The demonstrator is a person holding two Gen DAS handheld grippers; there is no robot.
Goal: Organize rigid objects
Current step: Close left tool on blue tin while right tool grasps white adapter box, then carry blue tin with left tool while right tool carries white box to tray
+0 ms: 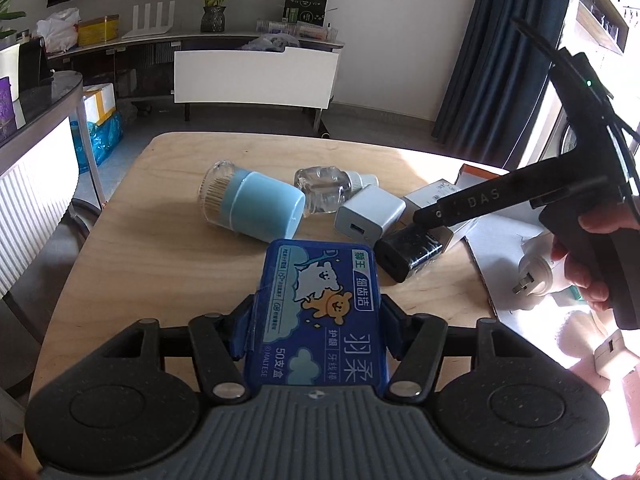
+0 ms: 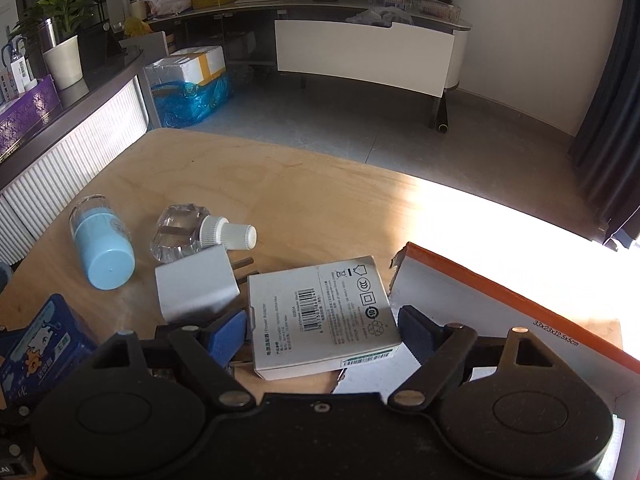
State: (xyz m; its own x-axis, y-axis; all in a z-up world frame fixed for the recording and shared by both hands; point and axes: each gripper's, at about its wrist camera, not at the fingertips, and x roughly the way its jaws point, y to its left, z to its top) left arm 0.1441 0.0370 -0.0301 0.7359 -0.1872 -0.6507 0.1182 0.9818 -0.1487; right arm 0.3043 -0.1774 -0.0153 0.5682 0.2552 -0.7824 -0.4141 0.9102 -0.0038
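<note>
At the table's near edge | left gripper clamped on blue floss-pick box | right gripper spread wide around white power-adapter box, pads clear | toothpick jar toppled mid-table.

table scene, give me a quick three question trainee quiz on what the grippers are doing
1. True or false: the left gripper is clamped on the blue floss box.
2. What lies between the right gripper's open jaws? A) white carton B) blue-capped jar C) clear bottle
3. Which item touches the white charger on its far side?

Key: 1 true. 2 A, the white carton. 3 the clear bottle.
</note>
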